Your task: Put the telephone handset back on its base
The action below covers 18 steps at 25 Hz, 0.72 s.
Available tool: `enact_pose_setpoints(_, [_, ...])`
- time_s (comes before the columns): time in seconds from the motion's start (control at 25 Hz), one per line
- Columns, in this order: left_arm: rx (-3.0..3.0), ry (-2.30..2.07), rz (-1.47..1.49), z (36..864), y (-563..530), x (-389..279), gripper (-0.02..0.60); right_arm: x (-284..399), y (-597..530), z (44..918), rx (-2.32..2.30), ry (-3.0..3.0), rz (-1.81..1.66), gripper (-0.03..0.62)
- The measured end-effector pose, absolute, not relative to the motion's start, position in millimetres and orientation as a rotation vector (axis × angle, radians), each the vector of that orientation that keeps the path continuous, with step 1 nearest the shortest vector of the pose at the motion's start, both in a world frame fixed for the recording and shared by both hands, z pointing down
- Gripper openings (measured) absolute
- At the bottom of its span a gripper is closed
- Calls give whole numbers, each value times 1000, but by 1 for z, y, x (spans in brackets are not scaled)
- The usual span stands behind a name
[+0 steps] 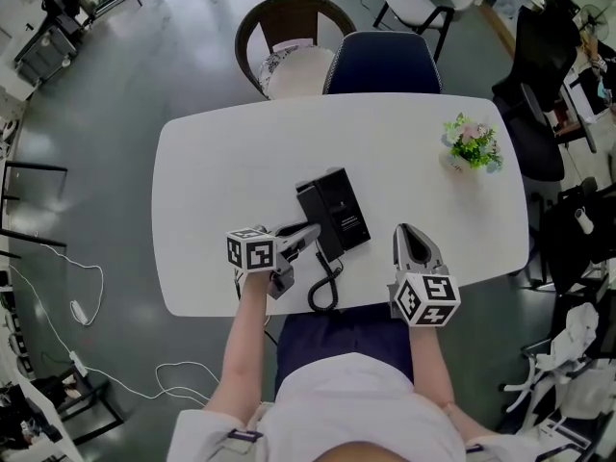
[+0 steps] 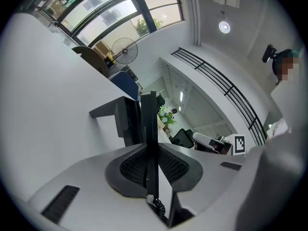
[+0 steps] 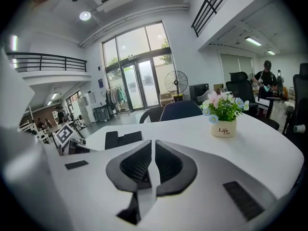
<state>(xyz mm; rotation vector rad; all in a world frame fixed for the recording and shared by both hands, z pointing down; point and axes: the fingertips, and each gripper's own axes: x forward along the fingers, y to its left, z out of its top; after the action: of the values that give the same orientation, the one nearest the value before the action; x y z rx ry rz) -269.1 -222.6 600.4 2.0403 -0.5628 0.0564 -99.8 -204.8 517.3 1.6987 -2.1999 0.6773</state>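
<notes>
Black plastic telephone handset [image 1: 310, 216] on black rectangular base [image 1: 345, 210], centre; white oval table [image 1: 212, 162]; black-and-white square markers on grey left gripper [image 1: 308, 236] and right gripper [image 1: 405, 231]; pink, white and blue flowers [image 1: 472, 142], upper right.

- The head view is taken from above the person and faces steeply down. The whole white surface [image 1: 221, 162] is covered from well above, with the left gripper [image 1: 310, 234] and the right gripper [image 1: 404, 231] near its close edge.
- The left gripper view is set close behind that gripper's jaws and looks along them, low over the surface. The frame is rolled, so the surface is seen tilted.
- The right gripper view is set likewise but level, and faces across the surface towards tall windows [image 3: 137, 73].
- The telephone base [image 1: 337, 210] is shared by all three views.
- The flower pot [image 3: 224, 127] is shared by the head view and the right gripper view.
</notes>
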Motion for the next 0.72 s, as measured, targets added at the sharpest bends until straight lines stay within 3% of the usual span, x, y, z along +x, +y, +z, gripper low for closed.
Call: enact_pose_setpoints(0.72, [1900, -507, -27, 623, -238, -267, 80, -98, -200, 514, 1702, -2191, 663, 46])
